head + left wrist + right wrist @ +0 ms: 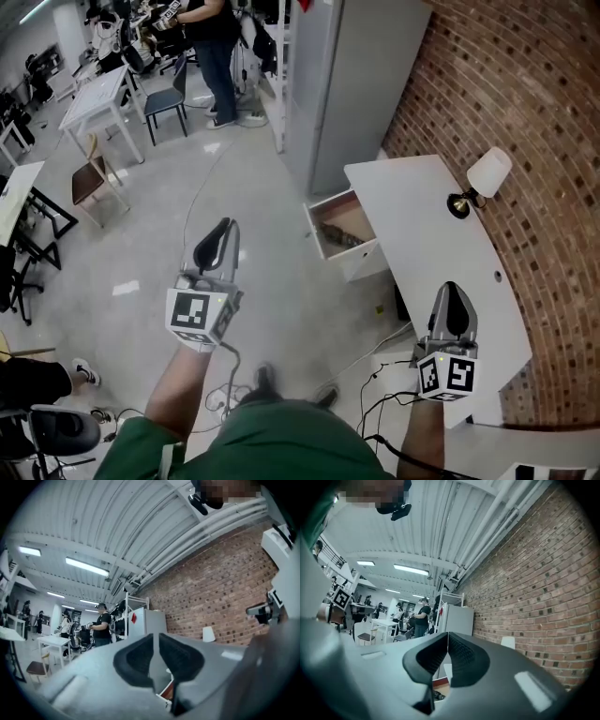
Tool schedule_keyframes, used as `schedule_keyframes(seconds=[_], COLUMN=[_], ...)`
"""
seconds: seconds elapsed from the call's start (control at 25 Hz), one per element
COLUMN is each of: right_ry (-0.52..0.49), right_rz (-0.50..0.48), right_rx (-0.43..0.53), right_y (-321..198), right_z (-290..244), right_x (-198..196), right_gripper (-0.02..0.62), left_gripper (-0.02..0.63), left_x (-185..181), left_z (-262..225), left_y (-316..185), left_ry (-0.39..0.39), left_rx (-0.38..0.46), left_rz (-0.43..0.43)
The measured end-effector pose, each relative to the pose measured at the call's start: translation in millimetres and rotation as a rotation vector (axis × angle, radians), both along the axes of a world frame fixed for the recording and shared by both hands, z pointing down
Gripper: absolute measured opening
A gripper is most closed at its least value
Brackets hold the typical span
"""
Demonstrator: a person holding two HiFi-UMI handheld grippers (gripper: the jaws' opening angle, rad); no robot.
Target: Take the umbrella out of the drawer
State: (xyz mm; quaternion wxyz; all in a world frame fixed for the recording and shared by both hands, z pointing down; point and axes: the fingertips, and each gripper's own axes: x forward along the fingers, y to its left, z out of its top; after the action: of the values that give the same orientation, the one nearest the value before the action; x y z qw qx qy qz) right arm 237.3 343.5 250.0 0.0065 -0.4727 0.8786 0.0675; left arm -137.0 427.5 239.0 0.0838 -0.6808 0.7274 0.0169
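Note:
The drawer (328, 246) stands pulled out from the left side of a white desk (427, 220). A dark folded umbrella (343, 235) lies inside it. Both grippers hang in the air short of the drawer, apart from it. My left gripper (215, 244) is over the floor to the drawer's left; its jaws stand a narrow slit apart with nothing between them (156, 638). My right gripper (454, 307) is above the desk's near end, shut and empty (448, 635). Below its jaws the right gripper view shows a bit of the drawer (441, 684) and the umbrella (438, 696).
A white lamp (487, 173) sits on the desk by the brick wall (525, 103). A grey cabinet (352, 84) stands behind the drawer. Cables (375, 375) trail on the floor near my feet. Tables, chairs (89, 178) and a standing person (214, 52) are far left.

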Motion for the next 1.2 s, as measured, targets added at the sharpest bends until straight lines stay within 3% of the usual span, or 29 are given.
schedule_keyframes(seconds=[0.2, 0.36, 0.6, 0.88, 1.2], right_ry=[-0.046, -0.061, -0.057, -0.032, 0.007], right_rz=[0.024, 0.021, 0.064, 0.067, 0.055], right_rx=[-0.058, -0.087, -0.111, -0.148, -0.177], right_y=[-3.2, -0.2, 7.9, 1.5, -65.1], right_z=[6.5, 12.2, 17.2, 30.9, 59.6], right_x=[-15.3, -41.7, -79.2, -97.1, -104.7], right_gripper=[0.005, 0.09, 0.118, 0.17, 0.17], left_gripper=[0.055, 0.151, 0.203, 0.229, 0.216], left_x=[-33.9, -63.3, -104.6, -113.3, -105.6], left_z=[11.7, 23.5, 40.5, 61.8, 89.0], left_y=[1.0, 0.0, -3.7, -24.1, -82.1], left_ry=[0.019, 0.032, 0.057, 0.074, 0.053], left_rx=[-0.018, -0.036, -0.07, -0.113, -0.215], left_rz=[-0.007, 0.015, 0.075, 0.126, 0.117])
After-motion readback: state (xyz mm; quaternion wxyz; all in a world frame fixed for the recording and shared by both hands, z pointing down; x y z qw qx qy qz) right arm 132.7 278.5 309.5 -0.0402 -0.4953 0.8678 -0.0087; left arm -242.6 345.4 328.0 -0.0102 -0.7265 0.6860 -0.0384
